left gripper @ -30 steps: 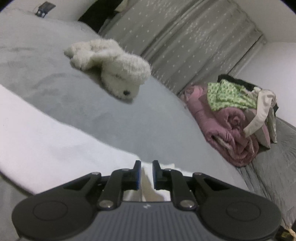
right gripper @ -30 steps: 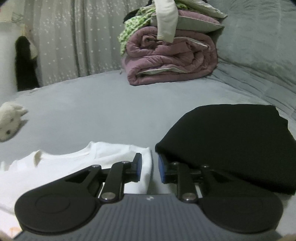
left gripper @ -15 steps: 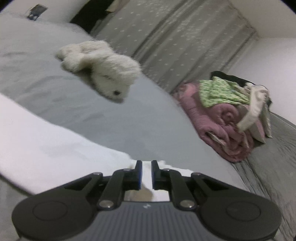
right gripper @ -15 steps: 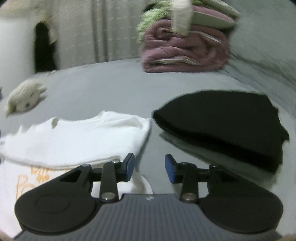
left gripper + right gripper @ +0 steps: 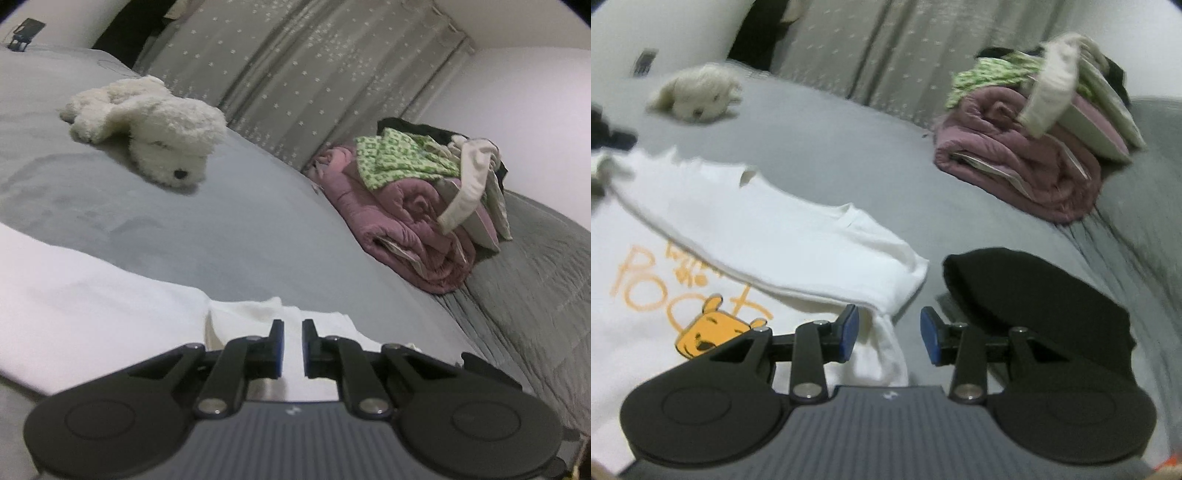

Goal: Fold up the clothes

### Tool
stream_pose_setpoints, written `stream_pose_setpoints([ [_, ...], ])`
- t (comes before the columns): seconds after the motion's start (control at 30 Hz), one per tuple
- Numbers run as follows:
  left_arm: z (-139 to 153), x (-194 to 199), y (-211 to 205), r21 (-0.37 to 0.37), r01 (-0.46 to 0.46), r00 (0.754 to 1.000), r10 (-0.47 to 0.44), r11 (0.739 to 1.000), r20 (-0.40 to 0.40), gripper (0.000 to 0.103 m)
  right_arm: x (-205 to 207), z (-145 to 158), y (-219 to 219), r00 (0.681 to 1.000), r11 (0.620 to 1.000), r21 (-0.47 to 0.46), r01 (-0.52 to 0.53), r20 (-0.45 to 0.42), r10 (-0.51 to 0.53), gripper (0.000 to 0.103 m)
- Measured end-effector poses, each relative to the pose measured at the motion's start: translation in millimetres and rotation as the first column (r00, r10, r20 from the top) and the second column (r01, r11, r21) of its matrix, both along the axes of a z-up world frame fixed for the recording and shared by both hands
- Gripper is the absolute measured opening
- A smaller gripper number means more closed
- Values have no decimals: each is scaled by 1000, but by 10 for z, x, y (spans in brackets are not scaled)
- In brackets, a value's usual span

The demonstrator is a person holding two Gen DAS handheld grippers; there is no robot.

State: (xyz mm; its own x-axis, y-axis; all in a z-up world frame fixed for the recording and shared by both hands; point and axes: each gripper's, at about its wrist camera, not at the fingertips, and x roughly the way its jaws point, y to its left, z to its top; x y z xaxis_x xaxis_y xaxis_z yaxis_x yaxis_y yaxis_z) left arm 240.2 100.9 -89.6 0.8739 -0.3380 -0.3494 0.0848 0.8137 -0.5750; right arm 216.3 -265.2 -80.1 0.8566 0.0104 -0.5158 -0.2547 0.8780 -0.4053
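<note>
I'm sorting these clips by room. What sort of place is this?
Most likely a bedroom: clothes are being folded on a wide grey bed, with a plush toy lying on it, a rolled pink quilt piled at its side, and star-dotted curtains behind.

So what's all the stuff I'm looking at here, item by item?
T-shirt: one, white with an orange bear print, top part folded over, front left of the bed.
Black garment: one, folded, right of the T-shirt.
Plush toy: one, white, far left of the bed.
Quilt: one, pink, rolled, back right of the bed.
Clothes pile: several, green-patterned, cream and black, on top of the quilt.
Bed: one, grey cover.
Curtain: one, grey, dotted, behind the bed.
Left tool: one, black, blue pads, nearly shut with white cloth in the gap.
Right tool: one, black, open at the T-shirt's edge.
</note>
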Motion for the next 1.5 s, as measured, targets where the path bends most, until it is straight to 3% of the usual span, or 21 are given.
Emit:
stream_pose_setpoints([
  [0.03,0,0,-16,3,10,1000,-10,1000,1,8,16,-37,26,1000,999,-32,-4,4,4,20],
  [0.1,10,-7,-53,11,36,999,-36,999,12,8,36,-93,41,1000,996,-91,0,21,2,7],
  [0.27,37,-24,-152,37,103,994,-104,994,33,12,-21,-119,5,997,986,-165,32,73,-20,6],
  [0.47,-72,77,-270,128,128,990,-118,983,-83,12,18,-453,-54,1000,958,-286,25,13,-22,6],
  [0.67,-103,94,-302,162,135,987,-118,977,-110,13,-22,-371,-56,1000,958,-287,14,-18,-21,10],
  [0.77,-91,84,-302,159,138,988,-123,978,-98,14,-86,-204,-96,999,973,-232,9,-46,-20,12],
  [1.0,-62,60,-302,153,143,988,-134,978,-71,14,-130,82,-156,995,1000,13,27,-93,-25,13],
  [1.07,-53,54,-302,151,145,989,-137,978,-63,14,-158,75,-181,990,997,54,54,-136,-47,21],
  [1.13,-47,48,-306,150,147,988,-140,978,-57,14,-200,65,-267,979,989,111,99,-188,-77,38],
  [1.33,-62,63,-347,172,153,987,-143,973,-74,14,-498,98,-604,931,923,298,245,-338,-138,39],
  [1.5,-67,63,-353,178,153,987,-141,972,-79,15,-842,96,-695,887,891,333,308,-439,-142,33],
])
